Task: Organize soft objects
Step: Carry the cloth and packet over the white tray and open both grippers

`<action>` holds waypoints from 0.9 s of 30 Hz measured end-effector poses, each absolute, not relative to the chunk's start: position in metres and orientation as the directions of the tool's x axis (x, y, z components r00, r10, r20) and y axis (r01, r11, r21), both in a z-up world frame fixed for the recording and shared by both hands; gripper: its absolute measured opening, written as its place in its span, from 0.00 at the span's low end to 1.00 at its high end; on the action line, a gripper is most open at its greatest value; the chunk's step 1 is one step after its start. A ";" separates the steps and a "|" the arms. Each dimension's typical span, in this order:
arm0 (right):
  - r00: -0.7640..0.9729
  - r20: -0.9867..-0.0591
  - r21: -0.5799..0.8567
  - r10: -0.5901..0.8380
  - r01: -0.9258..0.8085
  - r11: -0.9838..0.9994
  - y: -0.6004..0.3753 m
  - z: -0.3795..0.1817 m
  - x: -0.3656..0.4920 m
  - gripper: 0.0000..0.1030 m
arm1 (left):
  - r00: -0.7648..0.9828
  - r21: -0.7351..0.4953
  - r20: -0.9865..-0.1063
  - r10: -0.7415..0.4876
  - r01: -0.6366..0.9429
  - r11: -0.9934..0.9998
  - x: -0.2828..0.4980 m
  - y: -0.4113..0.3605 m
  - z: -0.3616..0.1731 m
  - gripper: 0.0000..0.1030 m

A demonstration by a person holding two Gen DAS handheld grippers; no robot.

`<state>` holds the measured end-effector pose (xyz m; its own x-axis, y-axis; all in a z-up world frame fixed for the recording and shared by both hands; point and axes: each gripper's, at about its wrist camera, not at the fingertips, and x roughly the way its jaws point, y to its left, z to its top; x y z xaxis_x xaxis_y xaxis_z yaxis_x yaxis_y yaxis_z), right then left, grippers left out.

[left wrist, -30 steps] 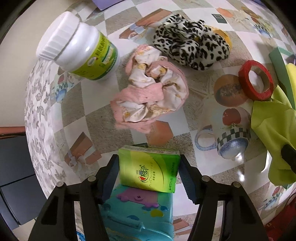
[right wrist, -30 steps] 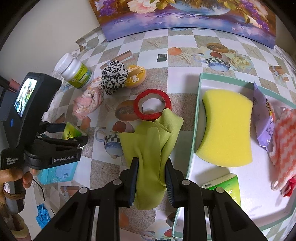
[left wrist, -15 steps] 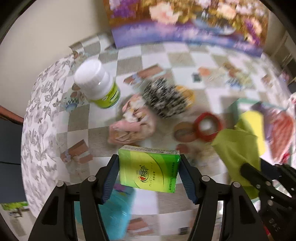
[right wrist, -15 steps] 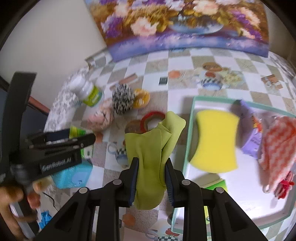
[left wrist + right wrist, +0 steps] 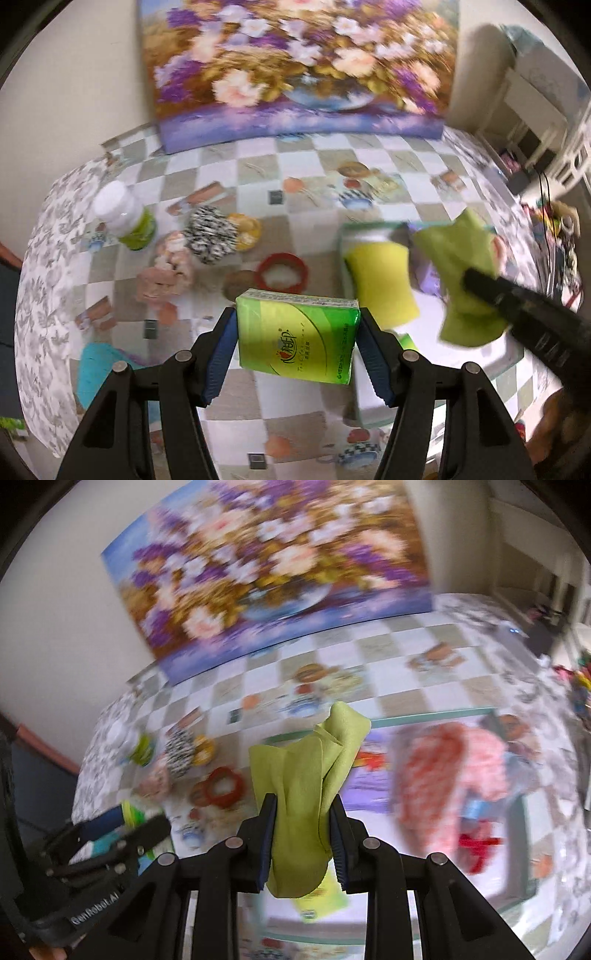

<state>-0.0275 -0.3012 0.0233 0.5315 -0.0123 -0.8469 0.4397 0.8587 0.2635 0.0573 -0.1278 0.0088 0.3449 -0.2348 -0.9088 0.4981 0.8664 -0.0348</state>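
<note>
A: What does the left gripper hold?

B: A green tissue pack, clamped between both blue pads at the lower centre of the left wrist view, lifted clear of the checkered tablecloth.

A: And the right gripper?

B: Its fingers are closed on a folded green cloth, which stands up from the jaws at frame centre, over the near-left edge of the tray.

A: Room inside the tray?

B: In the left wrist view a yellow sponge lies along its left rim; bare white floor shows below it. The right wrist view shows a pink-red cloth filling the right half.

A: Outside it?

B: A red ring, a leopard-print piece and a white bottle crowd the left middle; the cloth toward the flower painting is open.
</note>
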 end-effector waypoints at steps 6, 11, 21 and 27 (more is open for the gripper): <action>0.497 -0.865 0.242 -0.067 0.530 0.813 -0.347 0.015 -0.057 0.28 | 0.315 -0.025 -0.918 -0.241 0.561 0.828 0.035 -0.164 -0.001 0.63; 0.469 -0.879 0.218 -0.083 0.552 0.805 -0.365 0.008 -0.071 0.28 | 0.275 -0.041 -0.922 -0.271 0.628 0.777 0.011 -0.199 -0.010 0.63; 0.397 -0.917 0.189 -0.048 0.538 0.821 -0.363 -0.022 -0.067 0.28 | 0.190 -0.040 -0.954 -0.233 0.688 0.724 -0.007 -0.241 -0.055 0.63; 0.347 -0.938 0.197 -0.002 0.535 0.821 -0.362 -0.043 -0.063 0.28 | 0.198 -0.013 -0.956 -0.218 0.711 0.703 -0.014 -0.250 -0.065 0.64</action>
<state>-0.0632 -0.3620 -0.0432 0.3472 -0.0015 -0.9378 0.5352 0.8215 0.1968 -0.0137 -0.2498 -0.0652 0.1980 -0.2181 -0.9556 0.7107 0.7034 -0.0132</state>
